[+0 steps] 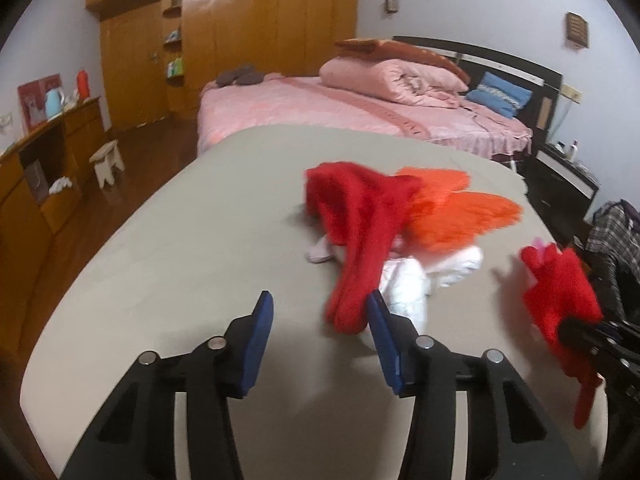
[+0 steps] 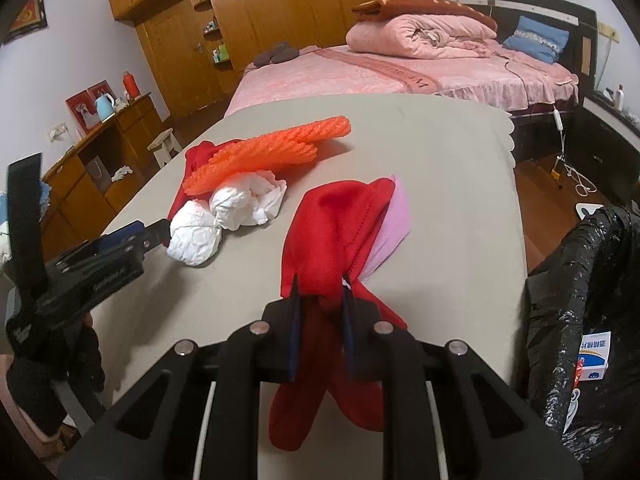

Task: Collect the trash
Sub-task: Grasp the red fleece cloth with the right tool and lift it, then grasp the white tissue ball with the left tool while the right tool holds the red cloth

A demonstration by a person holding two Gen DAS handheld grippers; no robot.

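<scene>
Right tongs [image 2: 320, 284] clamp red cloth [image 2: 328, 232], long axis away from camera; left tongs [image 1: 320, 312] half-open, empty.

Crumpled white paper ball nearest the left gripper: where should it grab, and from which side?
Take the white paper ball across its rounded middle, coming from its open near-left side where the left gripper already sits. The second paper wad and orange mesh crowd its far side, so only this flank looks free. It should crush easily.

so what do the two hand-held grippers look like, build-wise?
Both match: the left hand-held gripper and the right hand-held gripper have black angular plastic bodies with cut-out slots, round silver pivot pins and flat blue pads on the fingers. White lettering, unreadable, marks the left one's side. No cables show.
</scene>
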